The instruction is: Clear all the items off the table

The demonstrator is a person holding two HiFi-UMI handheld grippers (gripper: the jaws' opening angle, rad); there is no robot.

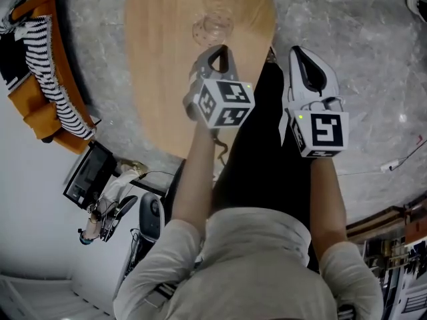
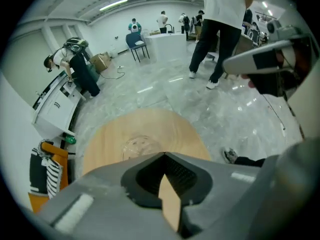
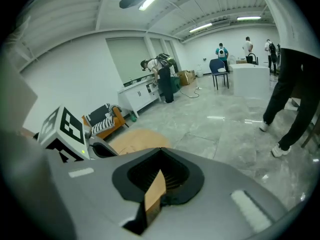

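Two grippers are held side by side, the left gripper (image 1: 219,51) and the right gripper (image 1: 299,52) each with jaws pressed together on nothing, while just ahead of the left one's tips a clear glass dish (image 1: 212,27) rests on the round wooden table (image 1: 163,65).

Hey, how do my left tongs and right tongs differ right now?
The left tongs hang over the round wooden table, tips close to the clear glass dish. The right tongs hang past the table's edge, over the grey floor. The left gripper view looks down on the table, while the right gripper view looks out across the room. Both are shut, with nothing held.
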